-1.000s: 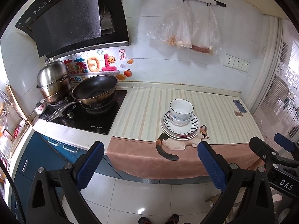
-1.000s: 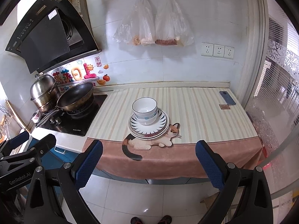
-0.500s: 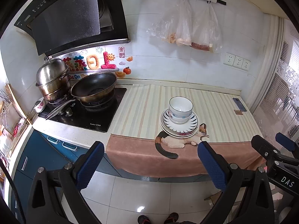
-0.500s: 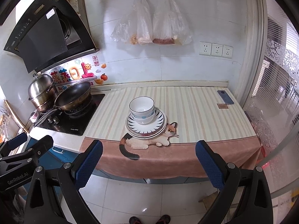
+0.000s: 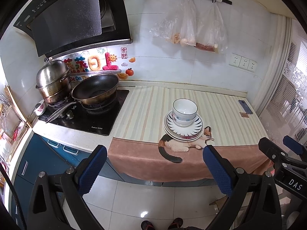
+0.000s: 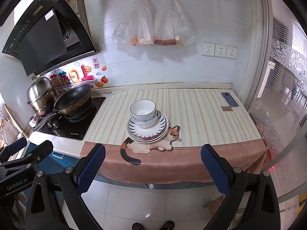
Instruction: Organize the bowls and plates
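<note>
Black wok (image 5: pixel 95 91) (on stove (image 5: pixel 87 117)) stands left of stacked bowls (image 5: pixel 184 112).

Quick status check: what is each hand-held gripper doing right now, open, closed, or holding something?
Left hand-held gripper: open, holding nothing.
Right hand-held gripper: open, holding nothing.

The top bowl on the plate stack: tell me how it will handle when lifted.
The top bowl looks glazed ceramic, so probably rigid, slick and breakable. It sits nested in a second bowl on the plates, so the lower one may lift or rattle. Its thin rim likely suits a pinch.
</note>
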`<action>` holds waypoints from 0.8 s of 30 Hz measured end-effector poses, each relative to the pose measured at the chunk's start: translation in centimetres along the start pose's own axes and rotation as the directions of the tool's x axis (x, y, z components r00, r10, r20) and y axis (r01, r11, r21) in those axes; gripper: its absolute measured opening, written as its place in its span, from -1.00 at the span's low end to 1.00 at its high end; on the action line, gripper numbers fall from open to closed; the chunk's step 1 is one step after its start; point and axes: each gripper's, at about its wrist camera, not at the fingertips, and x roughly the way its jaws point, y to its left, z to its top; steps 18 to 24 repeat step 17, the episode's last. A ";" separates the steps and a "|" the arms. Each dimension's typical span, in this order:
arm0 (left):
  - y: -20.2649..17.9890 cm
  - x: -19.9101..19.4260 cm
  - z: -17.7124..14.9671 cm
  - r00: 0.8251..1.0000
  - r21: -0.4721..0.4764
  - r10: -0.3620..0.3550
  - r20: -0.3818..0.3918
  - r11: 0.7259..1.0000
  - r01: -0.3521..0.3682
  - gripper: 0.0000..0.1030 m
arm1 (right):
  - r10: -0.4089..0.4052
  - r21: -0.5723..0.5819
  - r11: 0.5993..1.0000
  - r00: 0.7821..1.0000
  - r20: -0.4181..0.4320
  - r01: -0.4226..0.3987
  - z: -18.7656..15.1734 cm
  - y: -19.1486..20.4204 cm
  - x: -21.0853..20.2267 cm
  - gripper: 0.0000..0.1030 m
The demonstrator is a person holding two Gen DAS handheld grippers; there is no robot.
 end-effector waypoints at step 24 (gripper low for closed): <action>-0.3 -0.1 0.0 1.000 0.005 0.005 0.002 1.000 -0.005 0.99 | -0.009 0.002 1.000 1.000 0.007 0.008 0.1 0.0 0.3 0.97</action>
